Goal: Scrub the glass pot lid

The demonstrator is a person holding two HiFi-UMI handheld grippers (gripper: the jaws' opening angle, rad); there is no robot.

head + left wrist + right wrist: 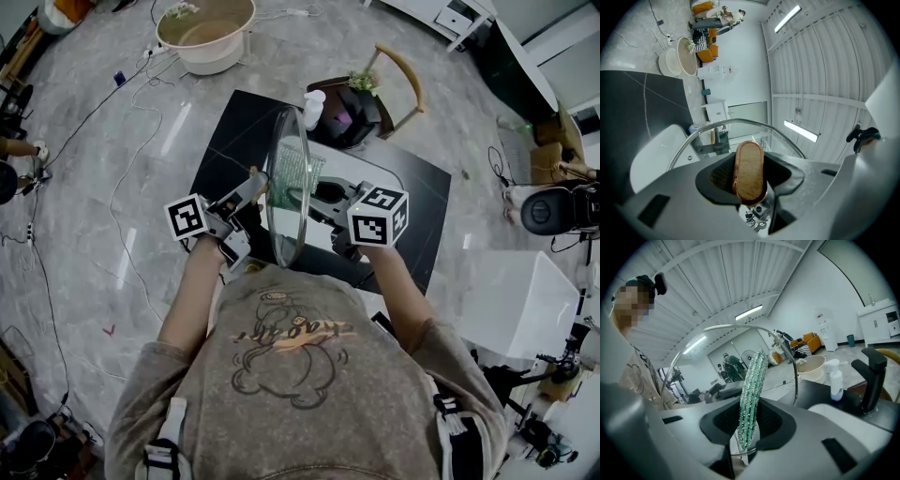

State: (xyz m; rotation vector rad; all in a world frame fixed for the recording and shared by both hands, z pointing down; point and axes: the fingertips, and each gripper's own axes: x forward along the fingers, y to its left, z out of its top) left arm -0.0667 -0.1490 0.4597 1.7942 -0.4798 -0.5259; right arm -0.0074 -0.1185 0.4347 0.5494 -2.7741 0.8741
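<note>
Seen from above, a person stands at a black counter (234, 131) with a white sink (398, 180) set in it, holding a gripper in each hand. Between the two grippers a round glass lid (286, 187) is held upright and edge-on above the sink.

The left gripper (251, 190) comes in from the left. Its jaws are pinching the lid's wooden handle (750, 171), which stands on end between the pads, and the lid's metal rim (736, 123) arches beyond it.

The right gripper (319, 199) comes in from the right. Its jaws are clamped on a sparkly green scrub pad (752, 390), which stands up between them, close against the right face of the lid. Whether the pad touches the glass cannot be told.

On the far side of the counter stands a white soap bottle (312, 108). A black tap (872, 380) rises at the sink. Farther off on the grey floor sits a cream basin (206, 33).
</note>
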